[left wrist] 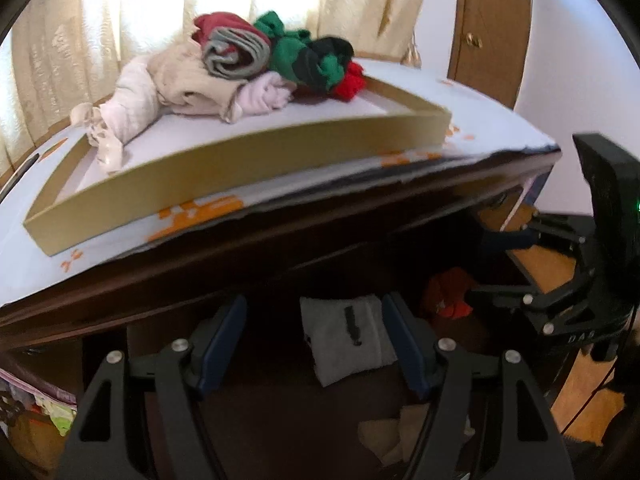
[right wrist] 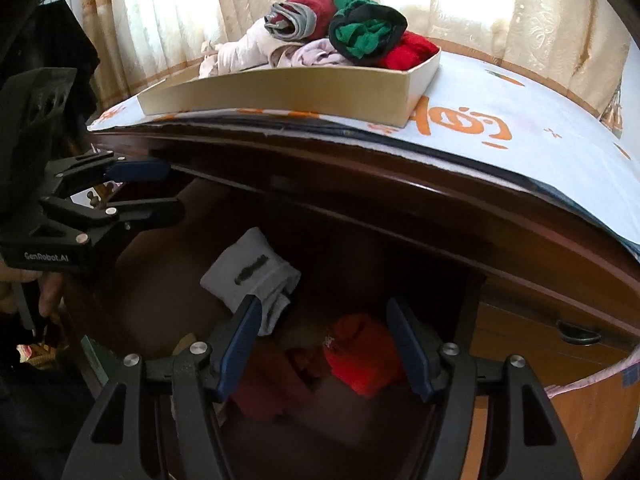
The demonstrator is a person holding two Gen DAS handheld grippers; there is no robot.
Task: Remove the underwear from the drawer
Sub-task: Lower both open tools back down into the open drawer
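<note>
The drawer [right wrist: 160,276] stands open below the dresser's dark front edge. A folded white-grey garment [left wrist: 344,336] with a black mark lies in the drawer. My left gripper [left wrist: 314,344] hovers over it, open, the pads apart from the cloth. To its right lies a red piece of underwear [right wrist: 360,356]. My right gripper [right wrist: 324,344] hangs above that piece, open and empty. The white-grey garment [right wrist: 252,272] shows up-left of the right pads. Each gripper appears in the other's view: the right gripper [left wrist: 480,268] and the left gripper [right wrist: 160,190].
On the dresser's white-and-orange cover [right wrist: 520,128] stands a shallow cardboard tray [left wrist: 240,172] piled with several pieces of clothing [left wrist: 256,56]. A cream cloth [left wrist: 396,436] and a dark red cloth [right wrist: 272,392] also lie in the drawer. A shut drawer with a handle [right wrist: 580,336] is at right.
</note>
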